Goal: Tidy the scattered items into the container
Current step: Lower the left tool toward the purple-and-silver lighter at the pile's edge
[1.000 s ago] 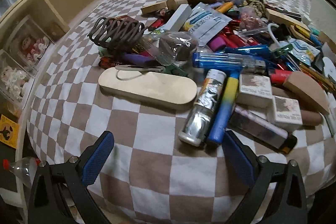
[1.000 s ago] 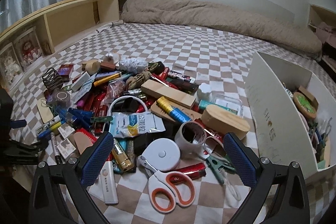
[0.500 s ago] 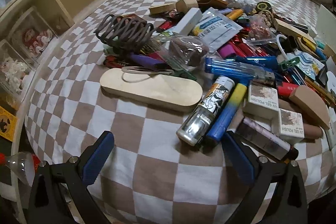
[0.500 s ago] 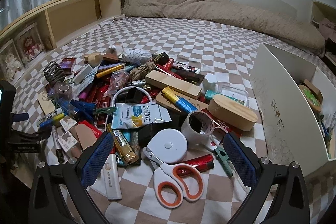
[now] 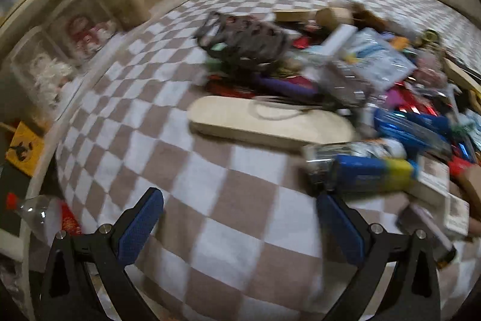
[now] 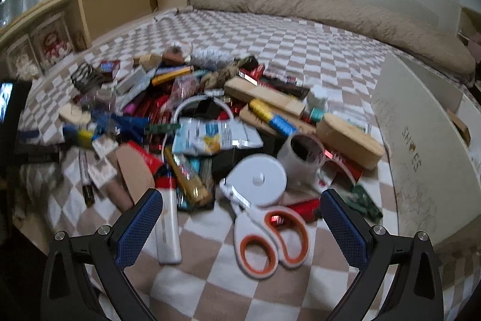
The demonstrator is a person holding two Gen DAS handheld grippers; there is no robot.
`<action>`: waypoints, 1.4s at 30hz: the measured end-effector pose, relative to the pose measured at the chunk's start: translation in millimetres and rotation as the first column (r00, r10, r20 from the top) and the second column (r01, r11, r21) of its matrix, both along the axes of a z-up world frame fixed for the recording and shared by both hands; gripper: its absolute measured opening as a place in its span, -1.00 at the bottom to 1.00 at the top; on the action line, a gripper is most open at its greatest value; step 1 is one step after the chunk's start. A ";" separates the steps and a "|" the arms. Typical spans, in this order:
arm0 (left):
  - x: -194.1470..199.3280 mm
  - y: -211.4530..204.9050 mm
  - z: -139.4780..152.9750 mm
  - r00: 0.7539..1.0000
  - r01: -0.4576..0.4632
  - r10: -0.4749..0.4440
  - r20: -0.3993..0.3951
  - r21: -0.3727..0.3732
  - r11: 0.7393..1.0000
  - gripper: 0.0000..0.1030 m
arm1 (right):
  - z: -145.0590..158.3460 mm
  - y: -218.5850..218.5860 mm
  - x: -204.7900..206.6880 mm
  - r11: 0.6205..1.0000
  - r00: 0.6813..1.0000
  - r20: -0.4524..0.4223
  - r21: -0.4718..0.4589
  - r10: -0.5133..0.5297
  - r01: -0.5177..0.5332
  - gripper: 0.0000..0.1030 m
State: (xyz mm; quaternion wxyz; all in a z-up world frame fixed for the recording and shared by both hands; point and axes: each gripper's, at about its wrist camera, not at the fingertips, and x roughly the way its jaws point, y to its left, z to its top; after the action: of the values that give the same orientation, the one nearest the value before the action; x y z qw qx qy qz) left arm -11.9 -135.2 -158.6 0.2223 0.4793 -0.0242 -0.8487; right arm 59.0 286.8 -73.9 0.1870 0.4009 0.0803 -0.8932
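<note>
**A:** What does the left camera see?

**B:** The left gripper (image 5: 239, 226) is wide open and holds nothing. Under it is only the checked blanket (image 5: 180, 170). A blue and yellow tube (image 5: 374, 175) lies just past its right finger (image 5: 339, 226), next to a silver tube (image 5: 348, 152). Both lie sideways, with their near ends by that finger. The picture is blurry.

**A:** And the right camera?

**B:** The right gripper (image 6: 242, 226) is wide open and empty too. The orange-handled scissors (image 6: 267, 233) lie right between its fingers. The handles are near the gripper and the blades point away, toward a round white tape measure (image 6: 258, 178).

**A:** Where do things go?

**B:** In the white shoe box (image 6: 421, 158), off to the right. I think the right gripper is nearer to it, and it looks set to take the scissors.
</note>
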 end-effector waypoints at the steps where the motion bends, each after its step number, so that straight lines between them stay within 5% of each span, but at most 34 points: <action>1: -0.6 -4.0 -0.3 1.000 -0.014 0.014 -0.003 0.020 1.000 1.00 | -4.0 -0.5 1.3 1.000 1.000 0.015 0.003 0.004 -0.004 1.00; 8: 4.9 -15.5 3.5 0.998 -0.059 0.062 -0.034 0.064 0.996 1.00 | -17.9 -25.8 12.2 0.995 0.995 0.043 0.049 0.085 -0.087 1.00; 14: 16.2 1.4 18.8 0.994 0.060 -0.046 -0.103 0.132 0.989 1.00 | -36.2 -42.8 19.0 0.974 0.995 0.007 0.208 0.095 -0.094 1.00; 26: 12.8 52.4 8.2 0.973 0.230 -0.224 -0.059 0.139 0.963 1.00 | -34.4 25.5 -16.3 0.960 0.987 -0.001 0.233 -0.161 0.157 1.00; 30: 19.4 67.2 15.1 0.943 0.331 -0.320 -0.090 0.165 0.929 1.00 | -32.0 33.1 -21.0 0.955 0.982 -0.002 0.233 -0.189 0.184 1.00; 37: 28.7 107.5 18.7 0.830 0.557 -0.548 -0.101 0.185 0.810 1.00 | -27.8 30.9 -16.7 0.964 0.986 0.000 0.210 -0.169 0.165 1.00; 42: 24.9 114.0 5.9 0.836 0.544 -0.547 -0.038 0.180 0.819 0.90 | -18.4 30.9 -13.9 0.990 0.990 0.050 0.063 -0.130 0.127 1.00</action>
State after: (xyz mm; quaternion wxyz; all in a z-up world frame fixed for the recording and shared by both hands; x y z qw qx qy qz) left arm 13.0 -21.2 -152.7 -0.0751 0.4773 -0.0837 -0.8715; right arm 45.1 317.7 -92.3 0.1193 0.4348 0.0759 -0.8894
